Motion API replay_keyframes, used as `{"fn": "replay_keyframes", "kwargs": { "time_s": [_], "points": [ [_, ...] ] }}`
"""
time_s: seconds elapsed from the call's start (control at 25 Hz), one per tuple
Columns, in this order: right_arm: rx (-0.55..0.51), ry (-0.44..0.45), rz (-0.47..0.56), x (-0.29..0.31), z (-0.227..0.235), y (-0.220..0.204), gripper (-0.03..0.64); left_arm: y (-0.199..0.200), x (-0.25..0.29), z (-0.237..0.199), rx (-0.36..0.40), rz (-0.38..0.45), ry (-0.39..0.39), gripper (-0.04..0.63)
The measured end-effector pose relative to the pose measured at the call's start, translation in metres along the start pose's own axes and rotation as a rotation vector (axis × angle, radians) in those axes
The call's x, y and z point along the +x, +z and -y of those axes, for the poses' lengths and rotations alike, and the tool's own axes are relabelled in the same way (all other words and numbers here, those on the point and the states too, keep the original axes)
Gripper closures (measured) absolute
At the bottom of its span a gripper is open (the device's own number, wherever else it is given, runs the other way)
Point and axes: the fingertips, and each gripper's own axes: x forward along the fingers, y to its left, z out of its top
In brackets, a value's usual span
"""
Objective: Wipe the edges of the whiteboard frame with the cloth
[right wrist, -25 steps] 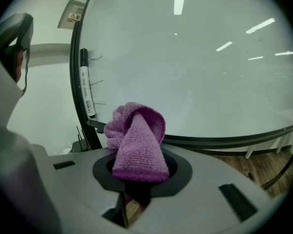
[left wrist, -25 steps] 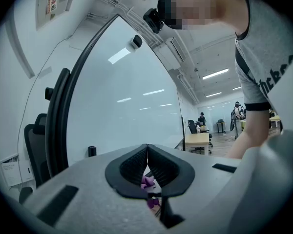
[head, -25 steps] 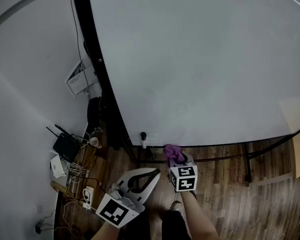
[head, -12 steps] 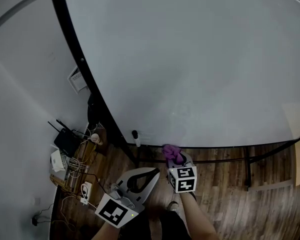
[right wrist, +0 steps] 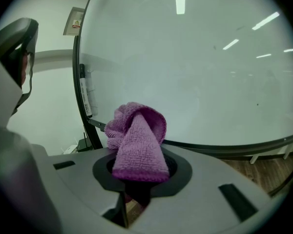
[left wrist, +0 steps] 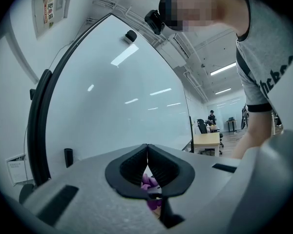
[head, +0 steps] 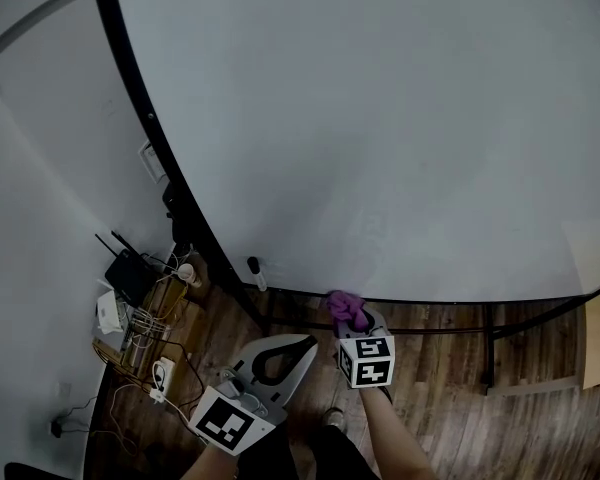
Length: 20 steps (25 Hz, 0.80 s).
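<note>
Purple microfibre cloth (right wrist: 136,140): a soft, light, limp item, bunched into a loose fold. It is judged to crush and drape readily, to carry no weight worth noting, and to be neither fragile nor slippery. Its nap is expected to drag a little on a painted edge. A hold across the gathered middle is advised, with a padded lobe kept proud of the gripper to meet the edge, as is the case here.

Location: the cloth is presented at the lower run of the black whiteboard frame (head: 430,301), not far from the lower left corner. In the head view it is seen overlapping the black line. Whether it is touching the frame cannot be told.

Right gripper (right wrist: 141,174): the jaws are clamped on the cloth's lower part and closed as far as the wad allows. The fold is pushed out ahead of the tips, toward the large glossy white board (right wrist: 200,72).

Left gripper (left wrist: 147,165): the jaws are brought together at the tips and nothing is gripped. The purple glimpsed through the small gap beneath is the cloth beyond, in the other gripper. This gripper is held low, beside the right gripper and clear of the board.
</note>
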Motion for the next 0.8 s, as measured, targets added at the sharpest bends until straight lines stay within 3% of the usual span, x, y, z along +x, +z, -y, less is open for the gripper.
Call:
{"fn": "replay_keyframes", "kwargs": {
  "time_s": [0.8],
  "points": [
    [0.006, -0.066, -0.003, -0.042, 0.094, -0.014, 0.545, 0.009, 0.054, 0.057, 0.015, 0.023, 0.024, 0.578]
  ]
}}
